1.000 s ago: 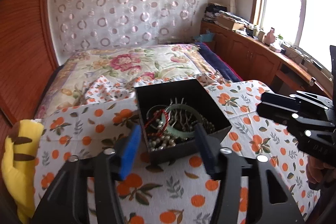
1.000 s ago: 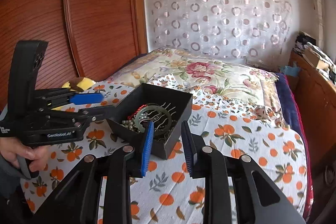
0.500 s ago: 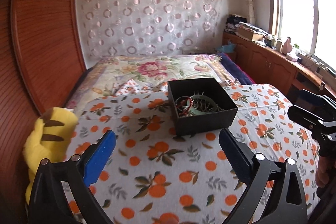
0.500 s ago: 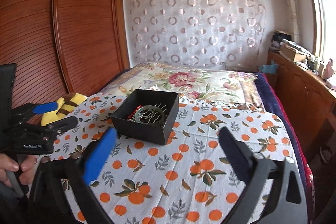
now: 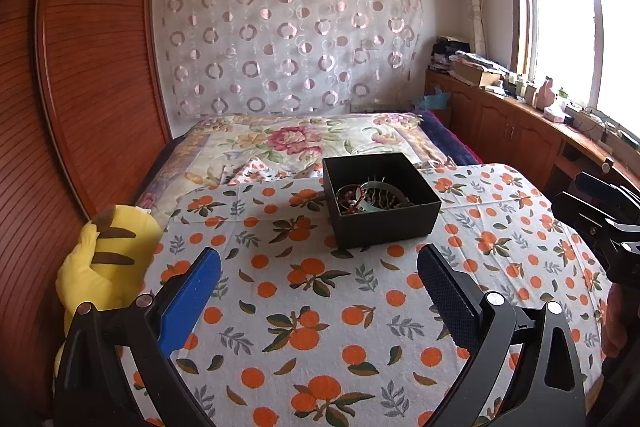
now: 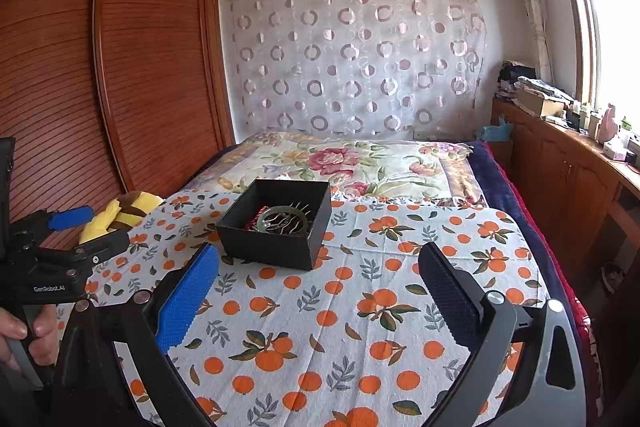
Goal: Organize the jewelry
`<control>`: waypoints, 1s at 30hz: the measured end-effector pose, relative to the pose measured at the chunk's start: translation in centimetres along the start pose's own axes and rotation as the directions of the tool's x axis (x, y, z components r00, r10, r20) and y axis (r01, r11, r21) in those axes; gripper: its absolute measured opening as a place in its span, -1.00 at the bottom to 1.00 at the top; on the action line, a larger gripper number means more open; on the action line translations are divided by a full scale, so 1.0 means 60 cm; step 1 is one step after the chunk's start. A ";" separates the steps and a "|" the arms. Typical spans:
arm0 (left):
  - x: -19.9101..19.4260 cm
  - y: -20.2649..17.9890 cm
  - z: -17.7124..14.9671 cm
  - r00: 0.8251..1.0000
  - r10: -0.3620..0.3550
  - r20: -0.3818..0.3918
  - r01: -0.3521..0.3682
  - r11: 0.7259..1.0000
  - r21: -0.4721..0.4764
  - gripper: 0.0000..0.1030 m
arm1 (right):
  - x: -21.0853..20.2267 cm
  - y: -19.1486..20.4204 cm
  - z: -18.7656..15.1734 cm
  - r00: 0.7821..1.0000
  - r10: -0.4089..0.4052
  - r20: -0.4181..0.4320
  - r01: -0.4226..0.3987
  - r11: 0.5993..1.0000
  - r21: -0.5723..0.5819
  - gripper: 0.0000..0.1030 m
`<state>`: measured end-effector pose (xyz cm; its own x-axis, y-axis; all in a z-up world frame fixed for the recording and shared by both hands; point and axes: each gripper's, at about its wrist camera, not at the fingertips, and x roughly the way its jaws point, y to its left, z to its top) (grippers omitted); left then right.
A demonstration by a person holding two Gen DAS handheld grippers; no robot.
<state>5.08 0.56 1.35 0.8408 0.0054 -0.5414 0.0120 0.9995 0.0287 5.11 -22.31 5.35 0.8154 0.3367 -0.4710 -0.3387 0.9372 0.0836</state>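
Note:
A black open box (image 5: 380, 201) stands on the orange-print cloth (image 5: 312, 307), holding a tangle of jewelry (image 5: 366, 197): a green bangle, red beads, a metal hair comb. The box shows in the right wrist view (image 6: 276, 229) with the jewelry (image 6: 280, 221) inside. My left gripper (image 5: 320, 291) is open and empty, well short of the box. My right gripper (image 6: 316, 291) is open and empty, also held back from the box. Each gripper shows at the other view's edge, the right gripper (image 5: 600, 215) and the left gripper (image 6: 76, 231).
A yellow plush toy (image 5: 104, 259) lies at the cloth's left edge. A floral bedspread (image 5: 296, 143) lies behind the box. A wooden wardrobe (image 6: 132, 67) stands on the left, a wooden counter (image 5: 520, 123) with clutter under the window on the right.
Both grippers have pulled back from the box and opened wide. The box with the jewelry stays in place and looks smaller and farther away.

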 end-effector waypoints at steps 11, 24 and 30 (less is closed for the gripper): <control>-0.003 -0.005 -0.002 1.000 -0.010 0.003 0.010 1.000 -0.001 0.85 | 0.001 -0.002 -0.004 1.000 -0.015 -0.005 0.015 1.000 0.000 0.95; -0.020 -0.009 0.005 0.999 -0.019 0.033 0.019 1.000 -0.007 0.85 | 0.001 -0.009 -0.007 1.000 -0.031 0.000 0.031 0.999 0.009 0.95; -0.023 -0.010 0.008 0.999 -0.019 0.039 0.019 1.000 -0.007 0.85 | 0.000 -0.007 -0.007 1.000 -0.031 0.000 0.031 0.999 0.008 0.95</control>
<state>4.17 -0.06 2.46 0.8610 -0.0146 -0.5084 0.0241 0.9996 0.0121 5.07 -22.76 4.97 0.8253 0.3075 -0.4736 -0.3097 0.9478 0.0758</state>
